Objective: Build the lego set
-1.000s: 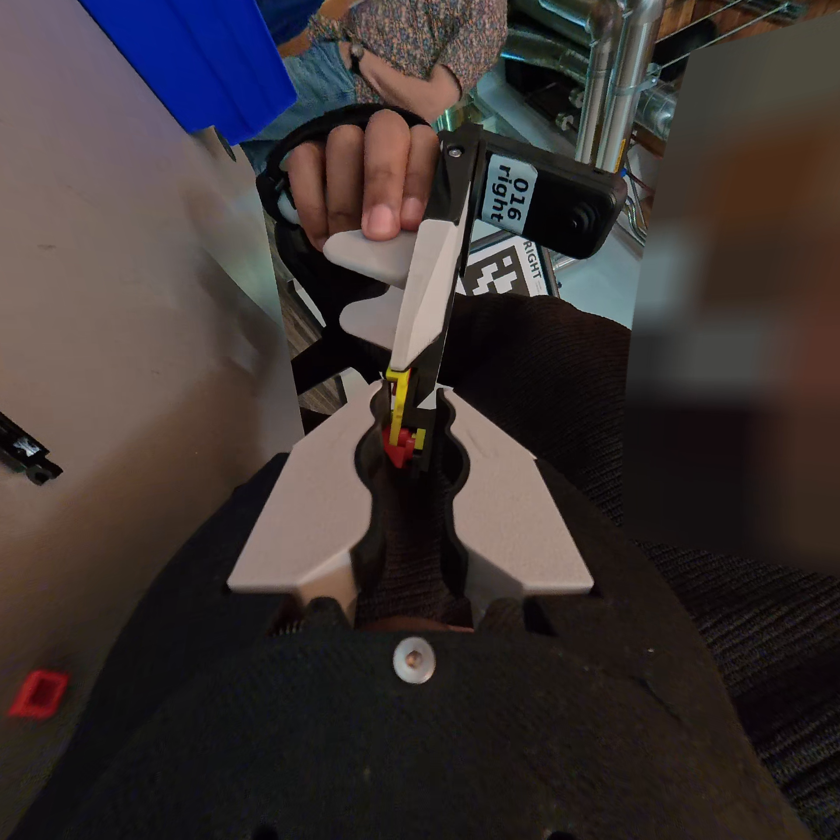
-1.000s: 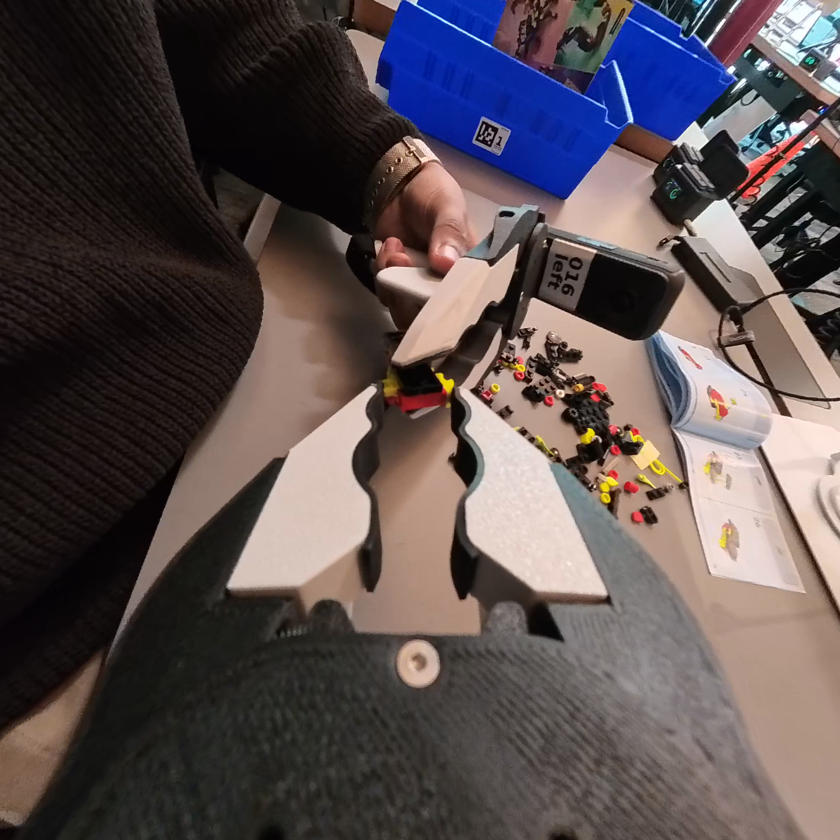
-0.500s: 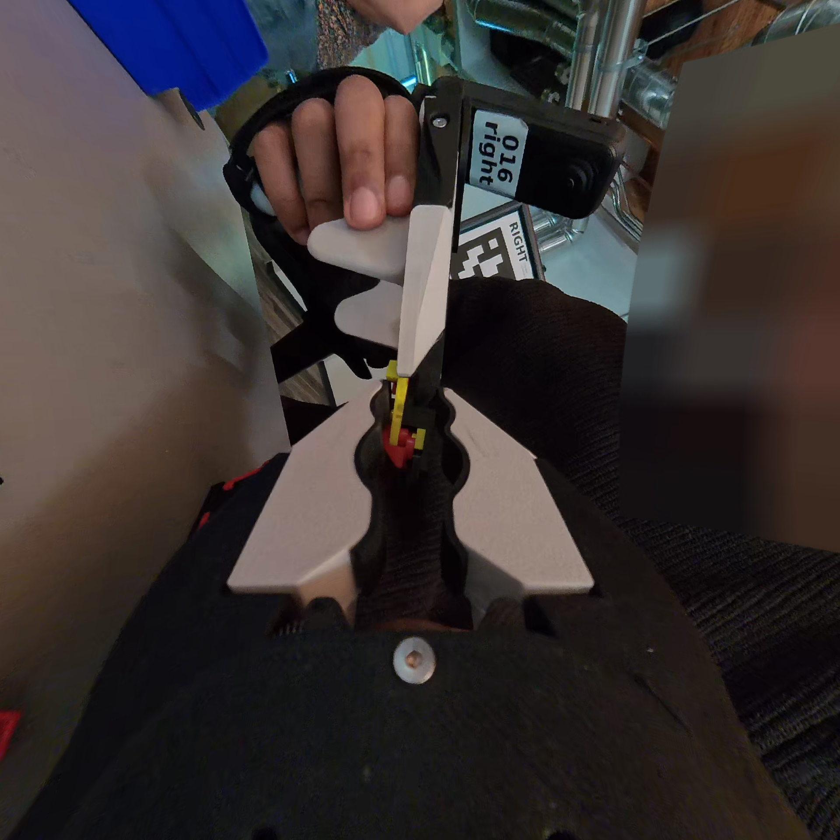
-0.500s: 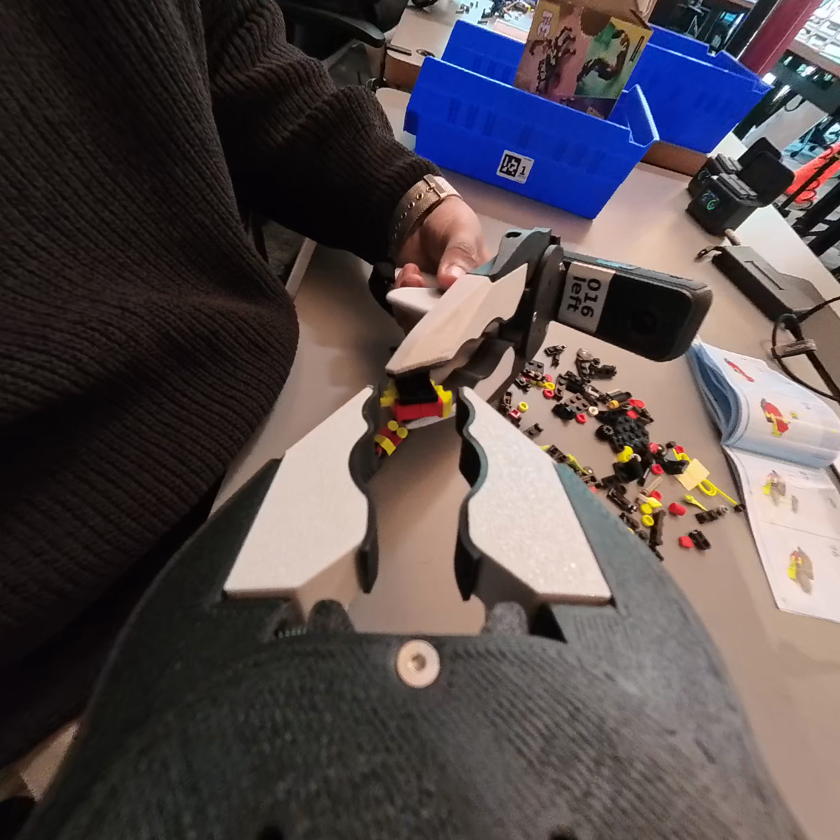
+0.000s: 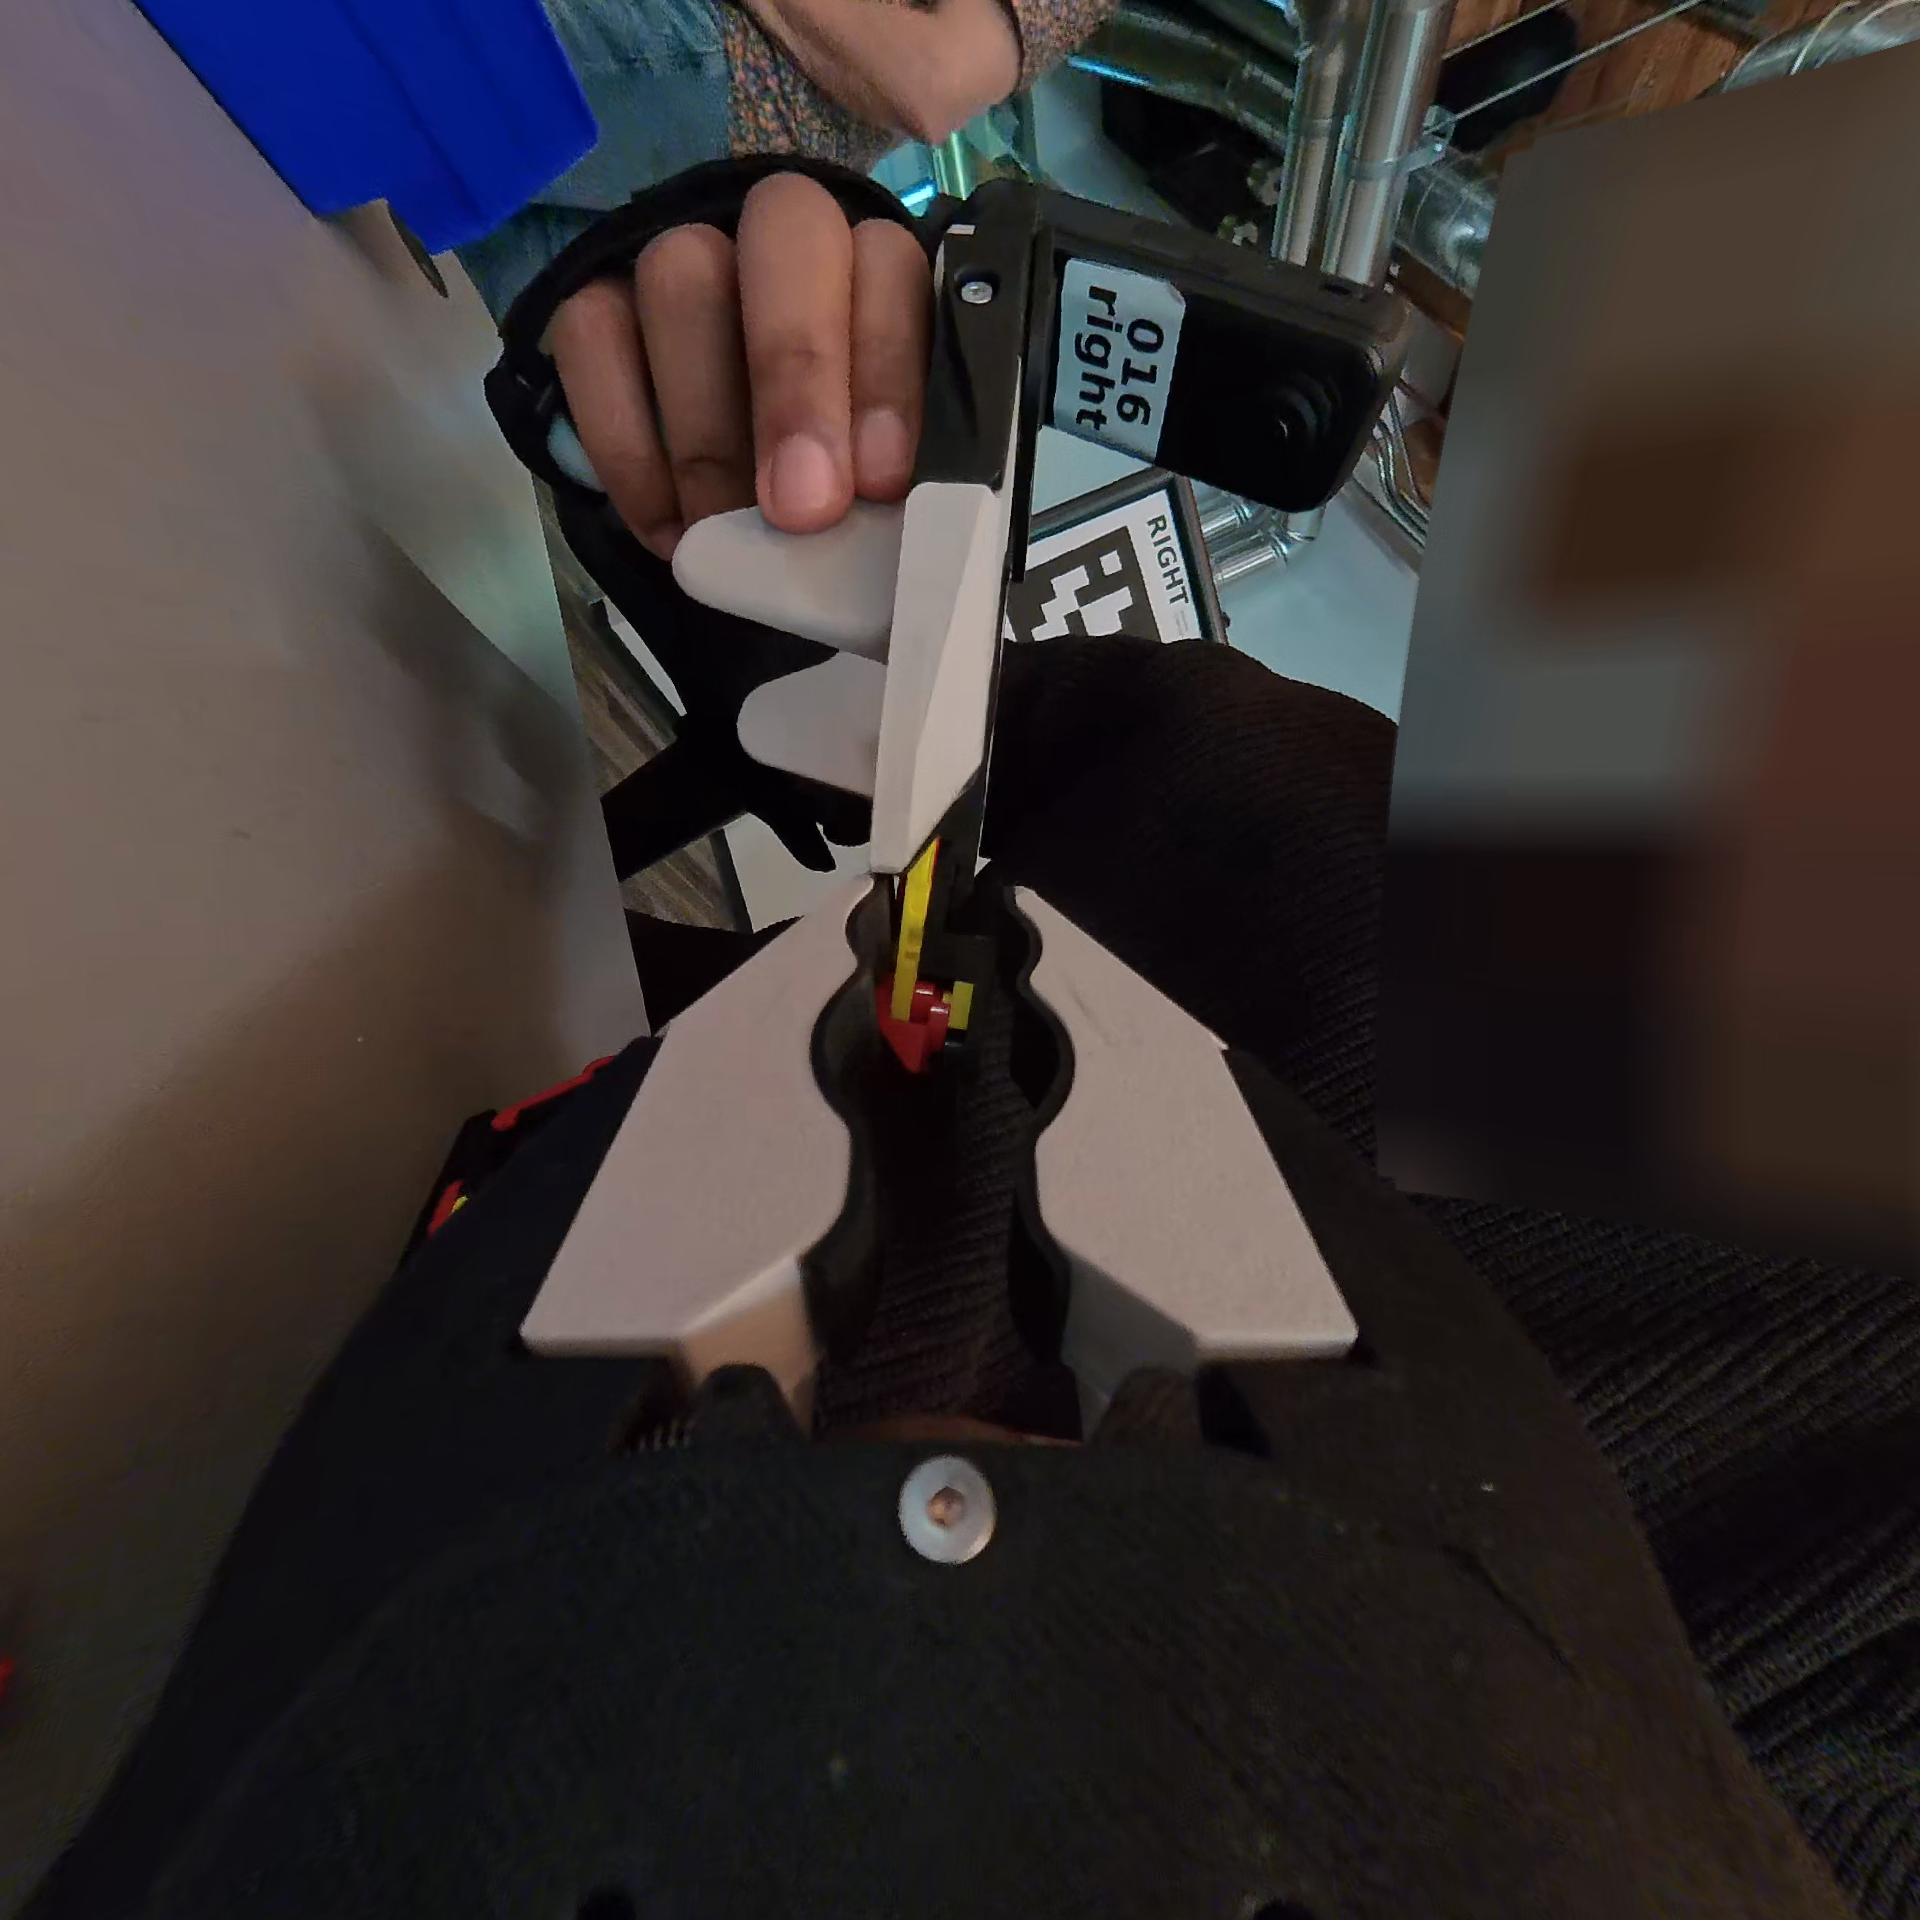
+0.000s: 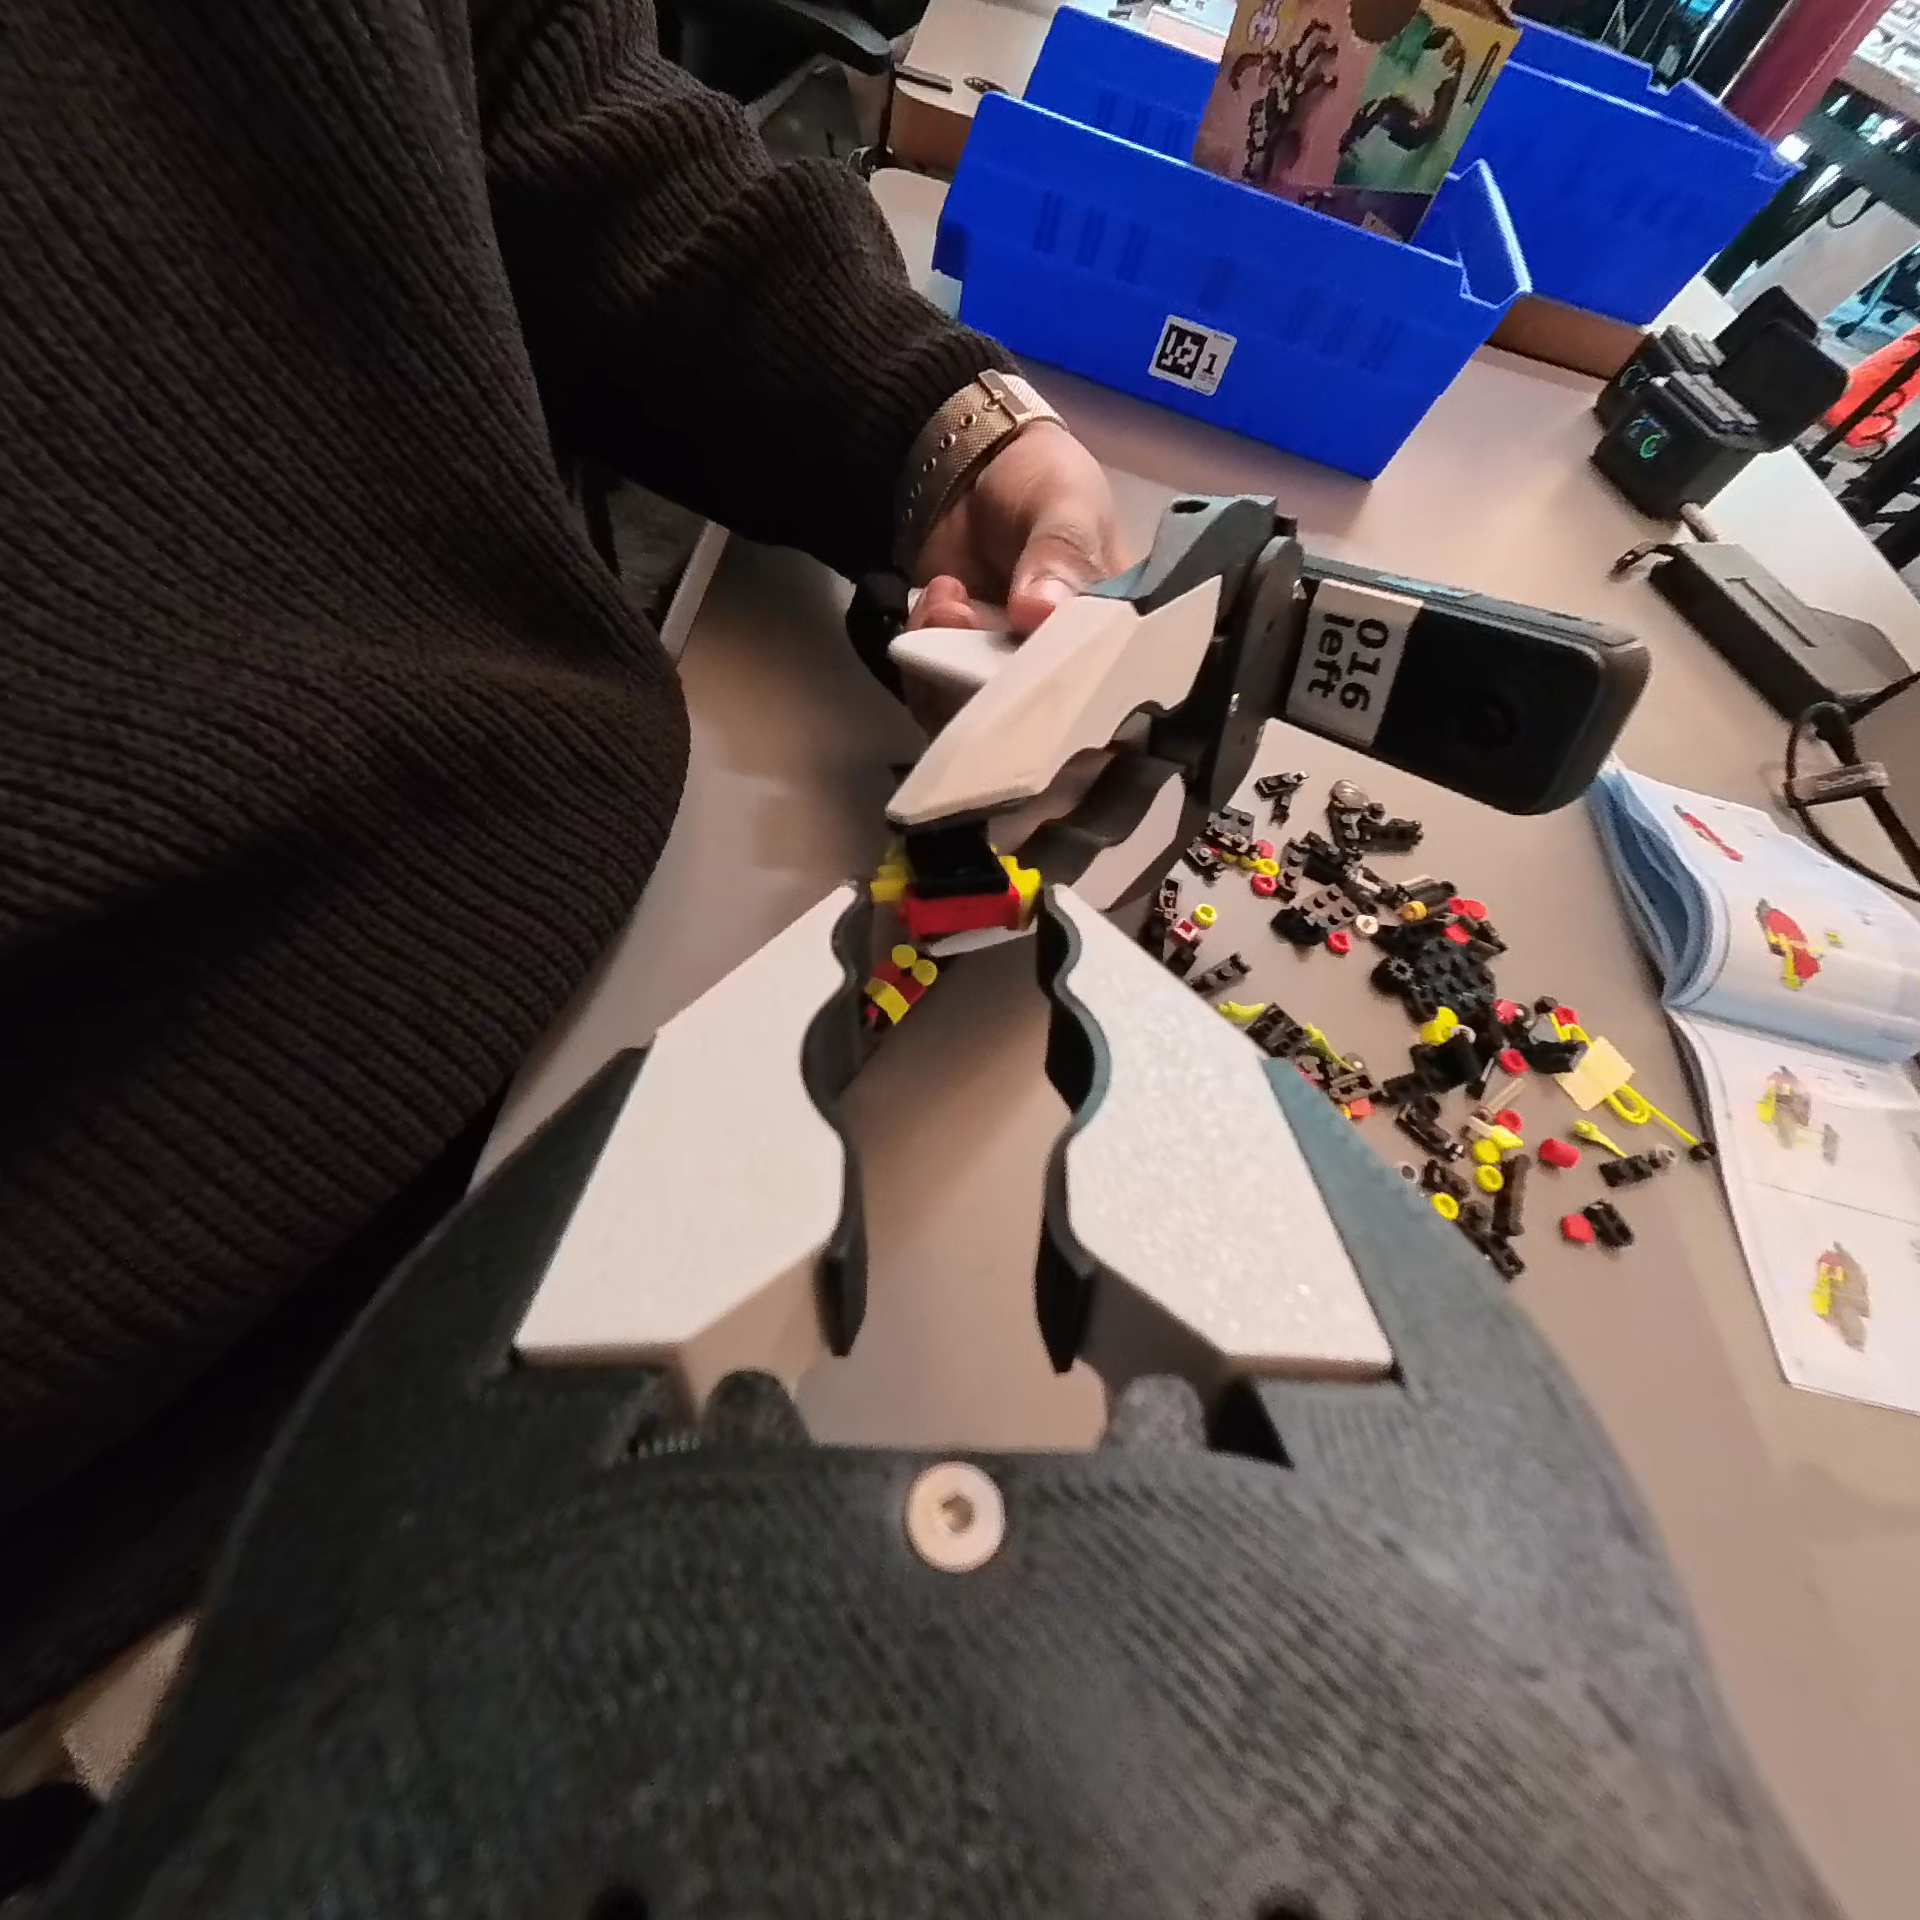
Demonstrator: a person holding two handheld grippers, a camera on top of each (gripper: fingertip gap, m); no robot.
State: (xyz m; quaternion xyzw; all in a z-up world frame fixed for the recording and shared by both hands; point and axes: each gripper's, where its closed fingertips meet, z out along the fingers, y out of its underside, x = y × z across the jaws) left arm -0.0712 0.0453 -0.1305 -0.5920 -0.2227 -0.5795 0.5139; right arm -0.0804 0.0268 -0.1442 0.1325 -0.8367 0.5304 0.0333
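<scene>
A small black, red and yellow lego model (image 6: 961, 904) is held in the air between both grippers, close to the person's dark sweater (image 6: 312, 623). My left gripper (image 6: 951, 862) comes in from the right and is shut on the model's black top, one finger above and one below. My right gripper (image 6: 948, 909) has its jaws against the model's yellow ends. A small red and yellow limb (image 6: 894, 982) hangs beside its left finger. In the left wrist view the model (image 5: 914, 1023) sits between the tips of my left gripper (image 5: 945, 909). My right gripper (image 5: 920, 868) reaches down onto it edge-on.
Several loose black, red and yellow pieces (image 6: 1403, 987) lie on the tan table (image 6: 1403, 540). An open instruction booklet (image 6: 1787, 935) lies to their right. A blue bin (image 6: 1247, 270) holding a printed box (image 6: 1351, 94) stands at the back, and black devices (image 6: 1714, 416) with cables at the far right. My two grippers' fingertips are within a few centimetres of each other.
Both grippers have tilted and shifted together with the model still between them. In the right wrist view the small red and yellow limb now shows hanging below the model.
</scene>
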